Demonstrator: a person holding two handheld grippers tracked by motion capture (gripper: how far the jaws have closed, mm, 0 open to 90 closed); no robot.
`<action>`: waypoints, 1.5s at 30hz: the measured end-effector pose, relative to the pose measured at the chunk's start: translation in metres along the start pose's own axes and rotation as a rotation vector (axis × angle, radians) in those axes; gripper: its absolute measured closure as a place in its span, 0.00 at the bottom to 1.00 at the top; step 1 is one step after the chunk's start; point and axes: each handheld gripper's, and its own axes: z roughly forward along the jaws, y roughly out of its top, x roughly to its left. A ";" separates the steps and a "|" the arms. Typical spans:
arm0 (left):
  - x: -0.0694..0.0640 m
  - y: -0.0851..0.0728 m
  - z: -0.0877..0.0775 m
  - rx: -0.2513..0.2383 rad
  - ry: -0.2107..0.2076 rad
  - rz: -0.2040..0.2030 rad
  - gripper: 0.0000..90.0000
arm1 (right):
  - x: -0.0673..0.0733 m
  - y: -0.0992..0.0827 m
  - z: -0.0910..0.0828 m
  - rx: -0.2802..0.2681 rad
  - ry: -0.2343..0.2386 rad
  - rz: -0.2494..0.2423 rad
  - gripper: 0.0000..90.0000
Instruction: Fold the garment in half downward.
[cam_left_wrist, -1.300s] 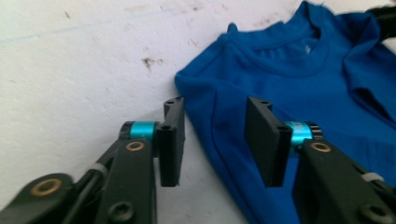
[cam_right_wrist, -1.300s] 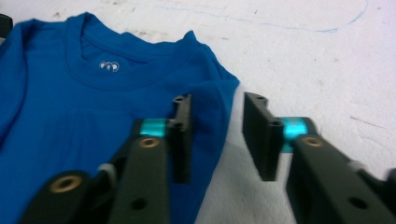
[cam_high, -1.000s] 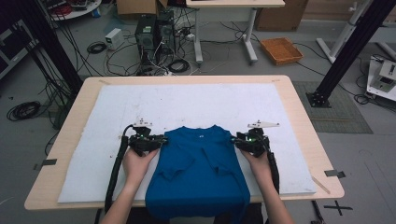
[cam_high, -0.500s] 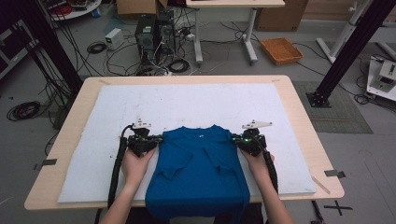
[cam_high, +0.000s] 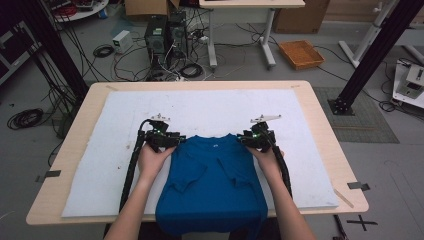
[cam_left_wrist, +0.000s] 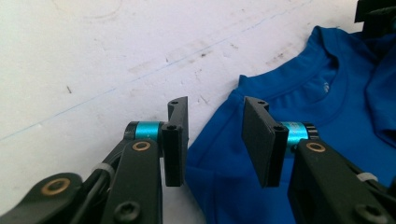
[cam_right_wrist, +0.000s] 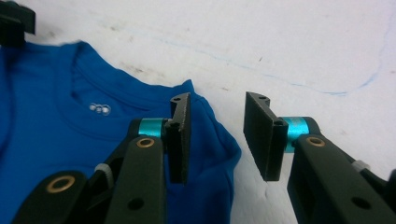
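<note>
1. The blue shirt (cam_high: 214, 185) lies flat on the near middle of the white mat (cam_high: 210, 107), collar to the far side and hem hanging over the near table edge. Its long axis runs near to far.
2. The left gripper (cam_high: 161, 138) sits at the shirt's left shoulder corner. In the left gripper view its jaws are spread, with the shoulder edge lying between and just below them and nothing pinched.
3. The right gripper (cam_high: 257, 136) mirrors it at the right shoulder corner. Its jaws are spread too, straddling the shoulder edge without holding it.
4. Each hand is nearest its own shoulder, so any two-handed move would likely start from these corners. Which move that is I cannot say.
5. The mat is faintly scuffed and marked with thin blue lines. It covers a wooden table (cam_high: 325, 130).
6. Beyond the table are floor cables (cam_high: 105, 50), a computer tower (cam_high: 156, 35), an orange tray (cam_high: 301, 54) and black frame posts (cam_high: 370, 55).
</note>
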 end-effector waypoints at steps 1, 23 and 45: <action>0.000 0.000 0.000 0.000 0.000 0.000 0.68 | 0.000 0.000 0.000 0.000 0.000 0.000 0.69; -0.011 -0.002 0.006 0.095 0.064 0.185 0.82 | 0.006 0.002 0.018 0.078 -0.025 -0.060 0.74; 0.012 0.009 0.007 -0.033 0.089 0.153 0.98 | -0.013 0.013 0.023 -0.011 -0.003 -0.031 1.00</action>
